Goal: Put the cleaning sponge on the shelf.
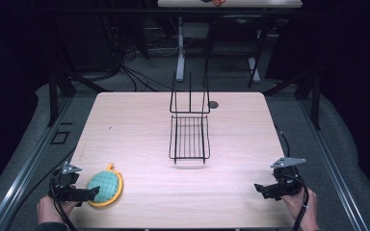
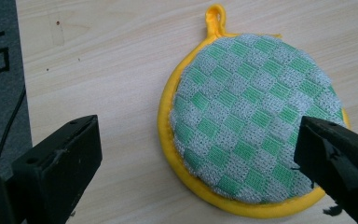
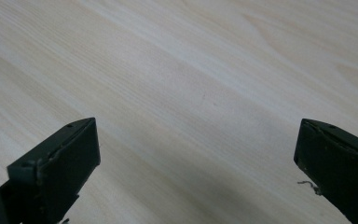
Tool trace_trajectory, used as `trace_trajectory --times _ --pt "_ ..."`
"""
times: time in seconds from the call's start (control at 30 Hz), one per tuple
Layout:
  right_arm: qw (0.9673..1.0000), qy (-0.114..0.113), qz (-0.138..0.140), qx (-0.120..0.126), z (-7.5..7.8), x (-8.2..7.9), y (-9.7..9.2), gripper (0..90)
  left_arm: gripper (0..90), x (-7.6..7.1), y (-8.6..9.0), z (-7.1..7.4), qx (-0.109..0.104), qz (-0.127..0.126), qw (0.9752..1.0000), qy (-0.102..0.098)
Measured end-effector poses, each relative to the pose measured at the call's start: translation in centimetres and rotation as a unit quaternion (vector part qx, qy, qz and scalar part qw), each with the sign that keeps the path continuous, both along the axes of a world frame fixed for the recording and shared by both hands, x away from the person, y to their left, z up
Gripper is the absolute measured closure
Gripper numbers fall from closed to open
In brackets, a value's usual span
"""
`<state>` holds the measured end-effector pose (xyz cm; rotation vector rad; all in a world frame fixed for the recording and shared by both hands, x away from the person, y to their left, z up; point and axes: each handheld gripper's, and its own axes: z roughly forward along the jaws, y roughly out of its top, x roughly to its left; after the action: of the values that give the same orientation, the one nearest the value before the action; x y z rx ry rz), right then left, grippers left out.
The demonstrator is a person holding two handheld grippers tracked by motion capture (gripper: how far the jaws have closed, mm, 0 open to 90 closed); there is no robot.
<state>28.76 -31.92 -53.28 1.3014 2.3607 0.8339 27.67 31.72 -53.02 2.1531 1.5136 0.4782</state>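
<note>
Left gripper (image 1: pixel 95 192) jaws spread wide at table (image 1: pixel 139 125) front-left corner, straddling the pot holder (image 1: pixel 105 187), which lies flat, ungripped. Wire rack (image 1: pixel 189 139) stands mid-table. Right gripper (image 1: pixel 260 187) front-right, jaws spread over bare wood.
</note>
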Motion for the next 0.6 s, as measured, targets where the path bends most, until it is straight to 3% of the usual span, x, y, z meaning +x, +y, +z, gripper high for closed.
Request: trace_trajectory --times 0.17,0.4,0.6 --pt "0.9999 0.014 0.01 -0.001 -0.3 0.1 0.4 0.0 2.6 0.1 0.0 0.0 0.004 0.001 1.0 -0.001" --pt "0.9993 -0.001 0.033 -0.016 0.2 -0.1 1.4 0.0 4.3 0.5 0.0 0.3 0.003 0.002 1.0 -0.007" --pt "0.9992 0.004 0.038 -0.014 0.1 -0.1 1.7 0.6 5.8 1.2 0.0 0.6 -0.002 0.011 0.9999 -0.011"
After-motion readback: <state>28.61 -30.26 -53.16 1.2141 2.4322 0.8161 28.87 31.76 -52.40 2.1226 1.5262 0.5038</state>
